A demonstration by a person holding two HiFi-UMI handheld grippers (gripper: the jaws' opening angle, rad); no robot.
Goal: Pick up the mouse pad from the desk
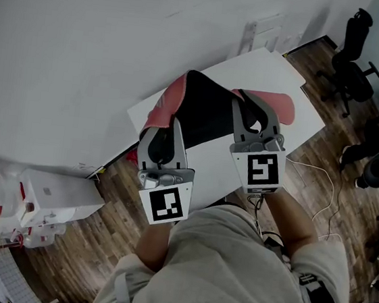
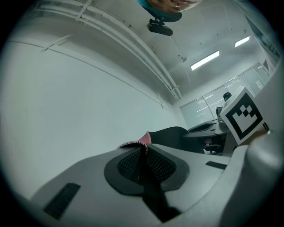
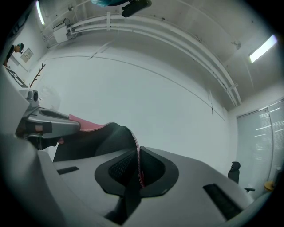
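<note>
Left gripper (image 1: 159, 129): jaws clenched on the left edge of the mouse pad (image 1: 204, 112). In the left gripper view the pink stitched rim is pinched between the ribbed pads (image 2: 155, 165).
Left marker cube (image 1: 166, 204): faces the head camera, just above the person's forearm.
Mouse pad: hangs between the two grippers over the desk (image 1: 279, 79). Black face up, pink underside showing where both ends curl. It sags in the middle. Whether its far edge touches the desk is hard to tell from above.
Right gripper (image 1: 247, 105): jaws clamped on the right edge of the pad. In the right gripper view the pink-edged rim runs straight down between the pads (image 3: 120, 167), and the black sheet bows away to the left.
Right marker cube (image 1: 264, 169): upright, facing the camera.
Desk: white, set against a white wall, bare around the pad.
Far right: black office chairs (image 1: 355, 44) on a wood floor (image 1: 308, 188).
</note>
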